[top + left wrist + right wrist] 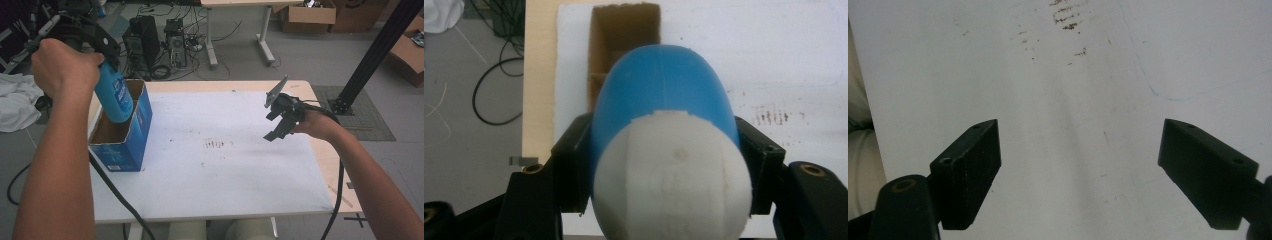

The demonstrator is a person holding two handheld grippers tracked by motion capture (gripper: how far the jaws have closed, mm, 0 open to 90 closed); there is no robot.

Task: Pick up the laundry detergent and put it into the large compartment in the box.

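At the far left of the table, the left gripper (107, 52) pinches a blue plastic bottle with a white cap (114, 95) — its two black jaws press on either side of the bottle's body, as the left gripper view makes plain, with the white cap end nearest the camera. The bottle hangs upright with its lower end inside the open top of a blue cardboard box with a brown inside (127, 145), which stands at the left edge of the white tabletop board (220, 175). In the left gripper view the box's open compartments lie just beyond the bottle.

Near the middle of the board sits a patch of small brown marks (216, 144).

To the right, the right gripper (280, 122) hovers above the board — jaws spread wide, nothing between them.
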